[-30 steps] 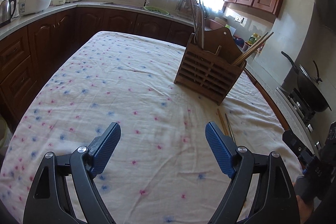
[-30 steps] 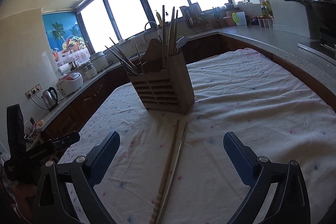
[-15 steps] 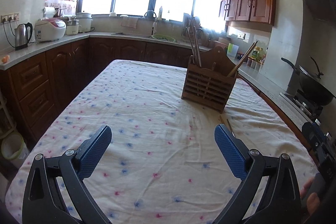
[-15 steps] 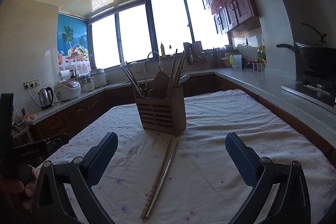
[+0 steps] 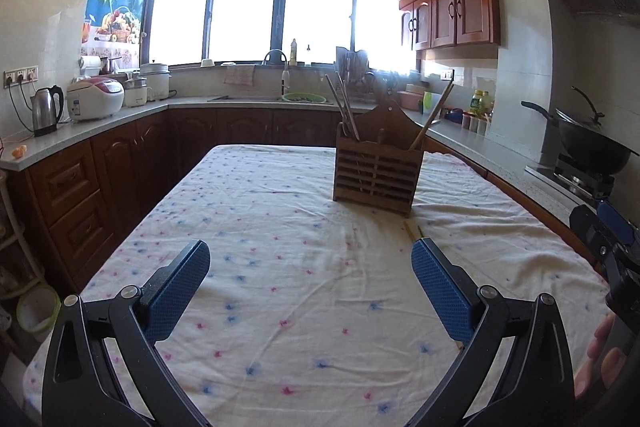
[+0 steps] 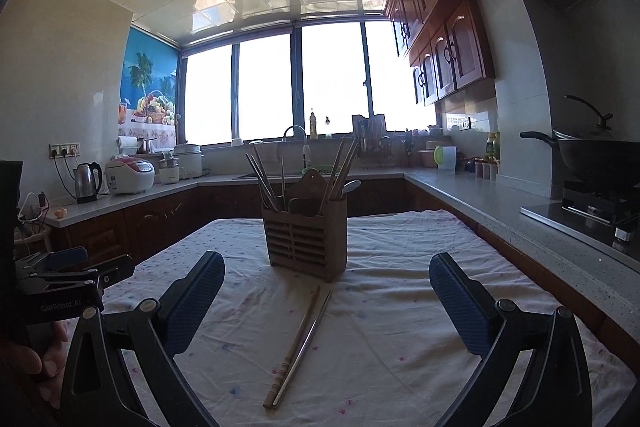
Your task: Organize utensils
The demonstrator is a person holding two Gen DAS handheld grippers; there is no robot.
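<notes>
A slatted wooden utensil holder (image 5: 376, 173) stands upright on the flowered tablecloth (image 5: 280, 267), with chopsticks and a spoon sticking out of it; it also shows in the right wrist view (image 6: 306, 241). Two chopsticks, one wooden (image 6: 294, 341) and one metal (image 6: 306, 343), lie side by side on the cloth in front of it. In the left wrist view only their far ends (image 5: 412, 229) show past my right finger. My left gripper (image 5: 310, 287) is open and empty above the cloth. My right gripper (image 6: 326, 301) is open and empty, with the chopsticks lying between its fingers.
Kitchen counters run around the table. A kettle (image 5: 46, 111) and rice cooker (image 5: 96, 99) stand at the left, a sink (image 5: 276, 95) at the back, and a wok (image 5: 592, 147) on the stove at the right. The other gripper shows at each view's edge (image 5: 608, 243) (image 6: 60, 287).
Both grippers have tilted up and drawn back, so the holder and the chopsticks sit lower and farther off in view. Both stay open. Nothing on the table has moved.
</notes>
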